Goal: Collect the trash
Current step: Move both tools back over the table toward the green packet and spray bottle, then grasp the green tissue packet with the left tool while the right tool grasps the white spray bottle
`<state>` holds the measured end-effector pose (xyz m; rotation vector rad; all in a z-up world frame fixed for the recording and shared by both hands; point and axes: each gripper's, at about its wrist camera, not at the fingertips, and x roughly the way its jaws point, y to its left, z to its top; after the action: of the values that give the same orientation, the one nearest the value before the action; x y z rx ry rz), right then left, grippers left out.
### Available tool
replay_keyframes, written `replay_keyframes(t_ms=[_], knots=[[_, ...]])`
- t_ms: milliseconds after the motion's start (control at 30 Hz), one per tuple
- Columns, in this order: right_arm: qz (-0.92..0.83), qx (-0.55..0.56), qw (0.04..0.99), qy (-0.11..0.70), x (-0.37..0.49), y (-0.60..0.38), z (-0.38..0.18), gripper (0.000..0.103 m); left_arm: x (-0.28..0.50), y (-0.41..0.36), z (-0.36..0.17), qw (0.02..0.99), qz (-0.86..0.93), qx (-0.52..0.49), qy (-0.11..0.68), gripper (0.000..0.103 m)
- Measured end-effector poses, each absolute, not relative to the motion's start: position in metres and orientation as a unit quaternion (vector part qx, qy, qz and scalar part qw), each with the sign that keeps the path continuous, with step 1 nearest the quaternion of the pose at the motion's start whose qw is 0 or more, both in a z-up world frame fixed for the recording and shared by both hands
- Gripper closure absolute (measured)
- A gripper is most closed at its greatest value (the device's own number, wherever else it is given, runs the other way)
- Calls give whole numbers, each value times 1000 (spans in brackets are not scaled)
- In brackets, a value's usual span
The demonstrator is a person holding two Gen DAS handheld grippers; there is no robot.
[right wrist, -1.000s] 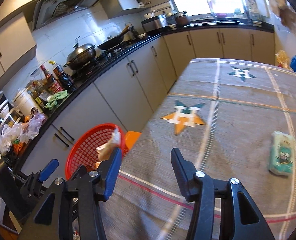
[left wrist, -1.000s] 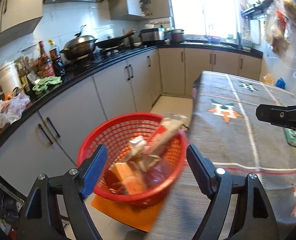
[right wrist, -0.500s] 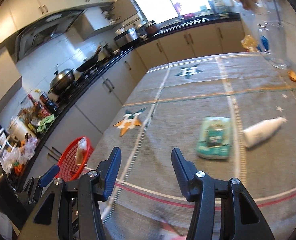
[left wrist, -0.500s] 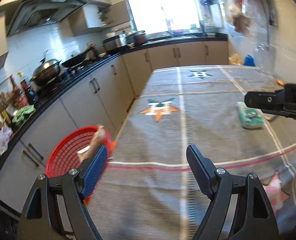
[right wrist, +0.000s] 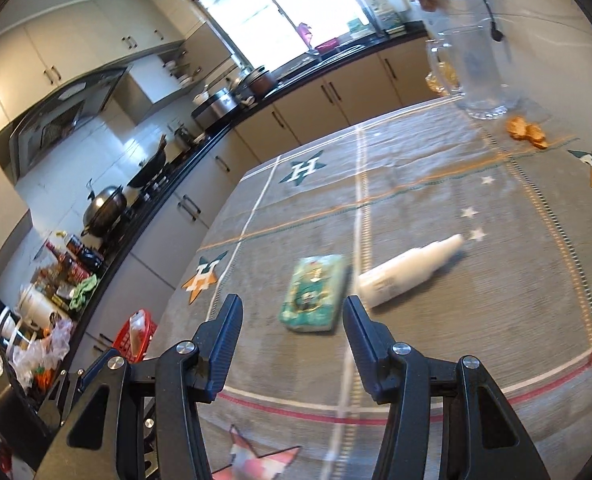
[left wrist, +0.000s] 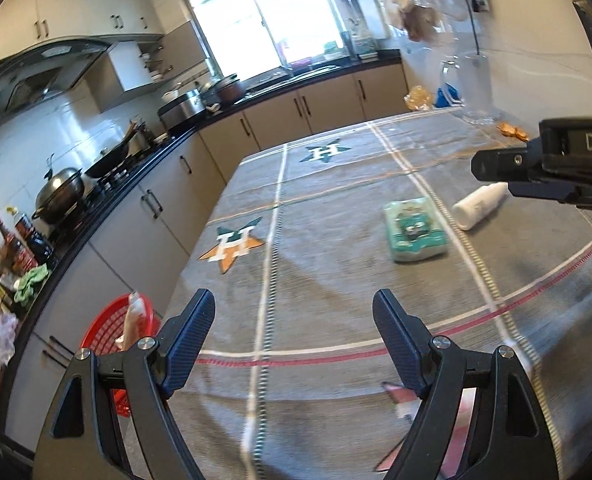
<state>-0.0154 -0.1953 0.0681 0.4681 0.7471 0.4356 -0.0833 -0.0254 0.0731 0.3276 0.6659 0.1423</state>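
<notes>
We see the green packet (right wrist: 313, 293) lying mid-desk beside the white bottle (right wrist: 409, 270), just ahead of our right hand-held gripper (right wrist: 292, 334); both it and the left hand-held gripper (left wrist: 294, 334) are wide open, empty.

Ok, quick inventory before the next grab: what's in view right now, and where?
Flat green plastic packet: one, green, lying on the table mid-cloth.
White plastic bottle: one, white, on its side right of the packet.
Orange food scraps: small cluster, orange, far right of the cloth.
Clear glass jug: one, clear, far table edge.
Red mesh basket: one, red, below the table's left edge, trash inside.
Grey patterned tablecloth: one, grey.
Left gripper: fingers open, empty.
Right gripper: fingers open, empty.
</notes>
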Motion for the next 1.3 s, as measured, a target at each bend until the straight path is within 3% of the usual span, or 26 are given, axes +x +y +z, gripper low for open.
replay_keyframes(t_ms=[433,767,800,933,1300], knots=[[160,284,870,370,11,-254,41,46,2,-50,57,897,-49,56,435,23],[134,332,859,366,18,-285,30,45,61,-89,24,880,-29,101,463,23],[133,335,857,367,19,-287,29,45,63,-88,21,880,-26,101,463,26],[133,339,852,376,21,-285,26,45,70,-78,13,880,-30,78,467,53],[125,311,829,447,42,-251,21,45,47,-32,16,892,-2,73,446,55]])
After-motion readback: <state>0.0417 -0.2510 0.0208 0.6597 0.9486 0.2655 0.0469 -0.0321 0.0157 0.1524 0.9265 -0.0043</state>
